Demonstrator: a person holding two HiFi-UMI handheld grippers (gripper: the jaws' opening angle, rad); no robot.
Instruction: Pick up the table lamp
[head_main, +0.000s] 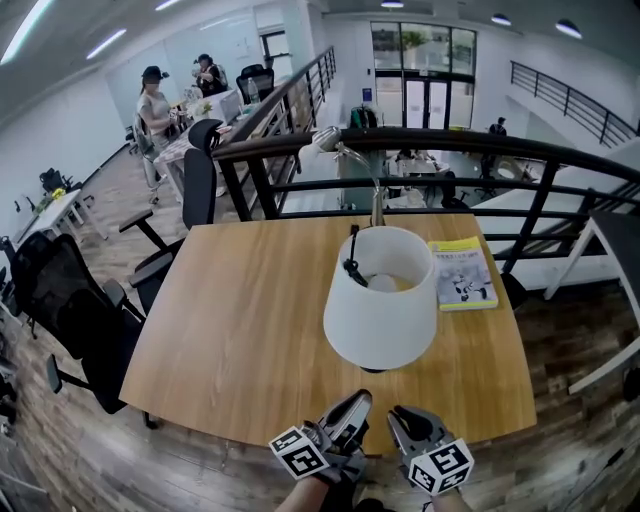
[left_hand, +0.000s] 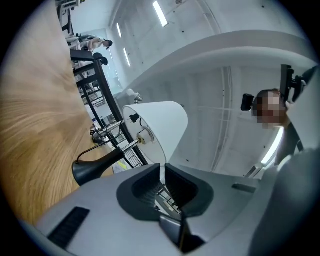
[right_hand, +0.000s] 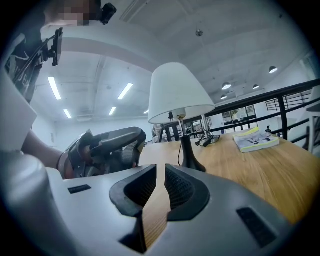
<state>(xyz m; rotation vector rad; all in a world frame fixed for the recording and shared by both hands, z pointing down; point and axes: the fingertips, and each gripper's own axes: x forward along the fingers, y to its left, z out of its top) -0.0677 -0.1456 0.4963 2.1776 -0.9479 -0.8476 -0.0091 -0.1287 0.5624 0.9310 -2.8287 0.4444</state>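
Head view: left gripper (head_main: 352, 405), jaws pressed together and empty, sits just short of the table lamp (head_main: 385, 330), slightly nearer than its partner. The lamp stands upright on the wooden surface (head_main: 240, 320) straight ahead, with a white tapered shade (head_main: 350, 315), a slim vertical stem and a black flared base (right_hand: 191, 159). Right gripper (head_main: 408, 420) is likewise closed on nothing.

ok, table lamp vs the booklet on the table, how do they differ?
The table lamp stands upright on a black base, while the booklet lies flat. The table lamp has a plain white shade, and the booklet has a printed cover with a yellow edge. The table lamp is near the table's middle, with the booklet to its right in the head view. Both rest on the wooden table.
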